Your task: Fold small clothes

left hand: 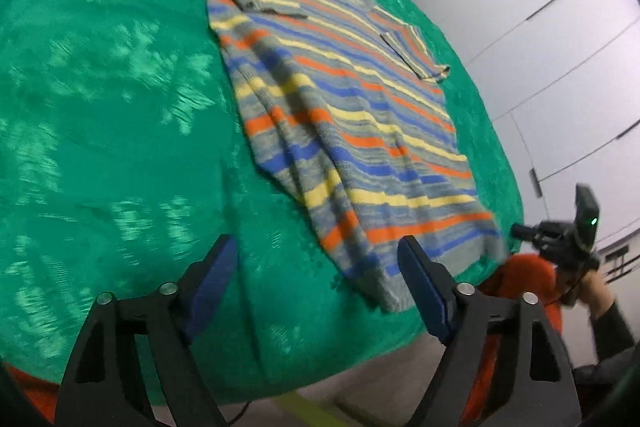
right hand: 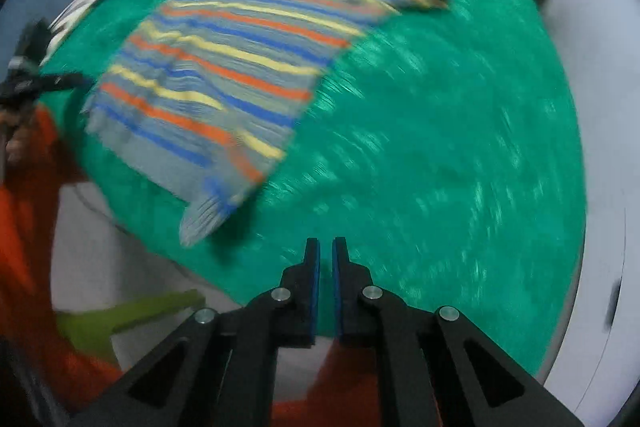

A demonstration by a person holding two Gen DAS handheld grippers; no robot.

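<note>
A small striped knit sweater (left hand: 340, 99), grey with blue, orange and yellow bands, lies spread on a green cloth (left hand: 100, 107), hem toward me and sleeves at the far end. My left gripper (left hand: 316, 247) is open and empty, above the cloth just left of the hem. The right gripper shows in the left wrist view (left hand: 520, 230) at the hem's right corner. In the blurred right wrist view the sweater (right hand: 224, 75) lies up and left of my right gripper (right hand: 326, 245), whose jaws are nearly closed with nothing between them.
The green cloth (right hand: 440, 147) covers a round table. White cabinet doors (left hand: 520, 7) stand to the right. The person's orange clothing (right hand: 24, 211) is at the table's near edge. A yellow-green item (right hand: 132, 311) lies below the table edge.
</note>
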